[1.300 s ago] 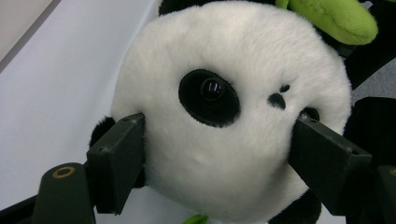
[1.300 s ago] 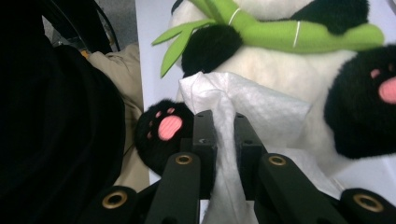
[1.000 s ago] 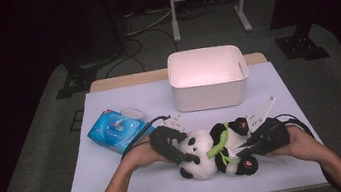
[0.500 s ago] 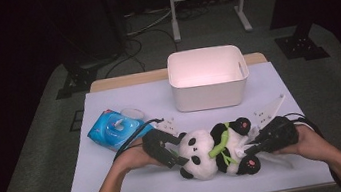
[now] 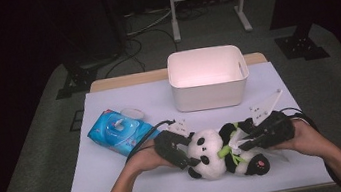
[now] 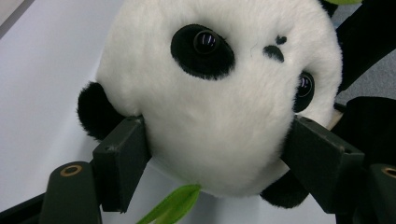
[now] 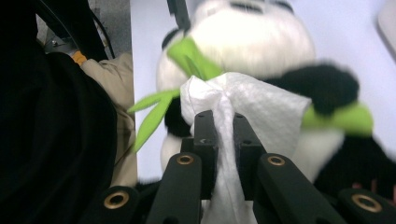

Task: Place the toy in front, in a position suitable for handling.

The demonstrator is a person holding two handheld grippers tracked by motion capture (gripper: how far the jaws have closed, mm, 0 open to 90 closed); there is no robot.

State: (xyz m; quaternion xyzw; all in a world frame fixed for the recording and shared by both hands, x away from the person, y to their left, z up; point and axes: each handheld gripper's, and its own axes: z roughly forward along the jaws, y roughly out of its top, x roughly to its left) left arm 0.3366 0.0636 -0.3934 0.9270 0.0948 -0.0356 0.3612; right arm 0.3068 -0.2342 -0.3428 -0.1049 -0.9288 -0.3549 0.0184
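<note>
Bright lit table, dark surroundings, close-ups slightly blurred.

Both grippers black, boxy bodies. Left gripper: matte square-edged jaws, brass-ringed screw holes at the bases, black cable looping off its back. Right gripper: same brass-ringed holes, grey three-cornered plate on top, black cable behind. Forearms bare, no sleeves in frame.

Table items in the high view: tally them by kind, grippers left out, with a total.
Plush panda: 1
White wipe held against the panda: 1
Blue wet-wipes pack: 1
White bin: 1
Total: 4
</note>
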